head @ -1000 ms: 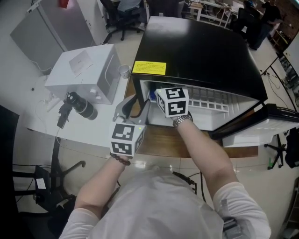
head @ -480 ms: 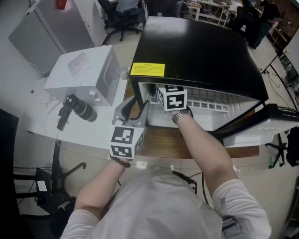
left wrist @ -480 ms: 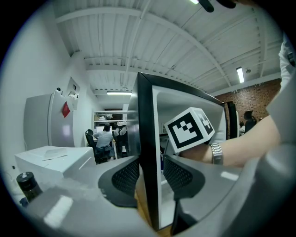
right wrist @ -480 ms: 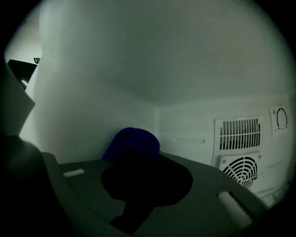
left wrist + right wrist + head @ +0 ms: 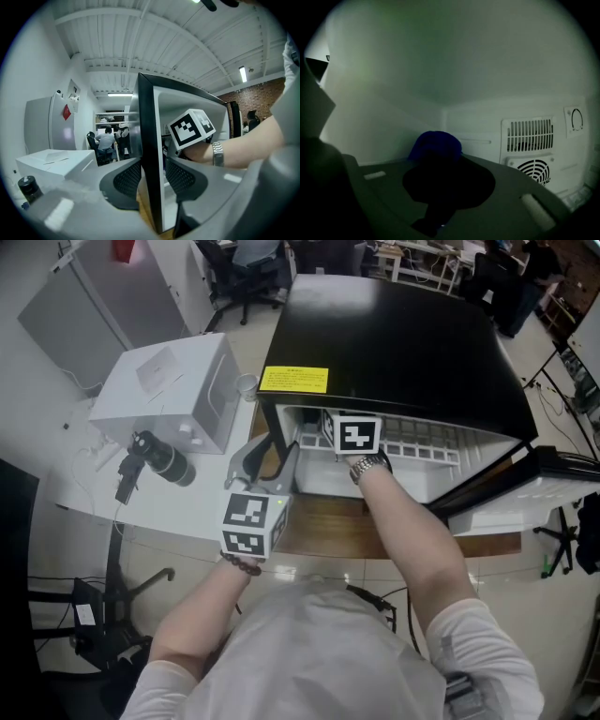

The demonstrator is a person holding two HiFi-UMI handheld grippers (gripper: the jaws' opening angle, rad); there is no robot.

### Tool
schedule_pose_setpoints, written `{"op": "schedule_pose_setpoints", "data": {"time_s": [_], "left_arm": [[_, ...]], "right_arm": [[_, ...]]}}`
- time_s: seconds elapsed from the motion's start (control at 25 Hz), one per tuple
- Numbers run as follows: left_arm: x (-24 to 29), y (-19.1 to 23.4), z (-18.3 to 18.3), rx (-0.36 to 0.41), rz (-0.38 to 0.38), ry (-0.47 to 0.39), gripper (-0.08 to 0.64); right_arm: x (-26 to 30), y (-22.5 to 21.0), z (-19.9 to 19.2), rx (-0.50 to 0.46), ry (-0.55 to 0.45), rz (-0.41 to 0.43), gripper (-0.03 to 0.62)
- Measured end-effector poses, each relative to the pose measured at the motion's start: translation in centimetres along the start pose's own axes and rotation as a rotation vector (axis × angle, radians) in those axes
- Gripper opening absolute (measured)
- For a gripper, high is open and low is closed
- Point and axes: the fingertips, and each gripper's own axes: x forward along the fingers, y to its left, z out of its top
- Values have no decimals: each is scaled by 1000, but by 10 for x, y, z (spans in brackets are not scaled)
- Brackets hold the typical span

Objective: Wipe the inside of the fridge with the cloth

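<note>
Cloth (image 5: 436, 143): blue, bunched into a lump with no clear long axis. It pokes forward out of my right claw (image 5: 445, 173) toward the corner where the fridge's left inner wall meets the back wall. Right claw is nearly closed, clamped on it. Can't tell if the cloth touches the wall.

Fridge (image 5: 403, 343): opening faces me, door (image 5: 525, 488) swung out to the right.

Left claw (image 5: 152, 176) is at medium width, pinching the front edge of the fridge's left wall, one jaw outside and one inside.

Only the right gripper view shows the cloth, plus the vent slots (image 5: 529, 136) and round fan grille (image 5: 533, 169) on the back wall. Head view shows just my right marker cube (image 5: 357, 434) and wrist at the fridge mouth, and the wire shelf (image 5: 412, 442). Left gripper view catches that cube from the side.
</note>
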Motion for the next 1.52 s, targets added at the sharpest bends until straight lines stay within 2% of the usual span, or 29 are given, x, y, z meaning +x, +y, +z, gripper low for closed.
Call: {"op": "schedule_pose_setpoints", "data": {"time_s": [1.52], "left_arm": [[3, 1, -3, -16, 87, 14, 150]], "right_arm": [[-60, -127, -10, 39, 19, -194, 43]]}}
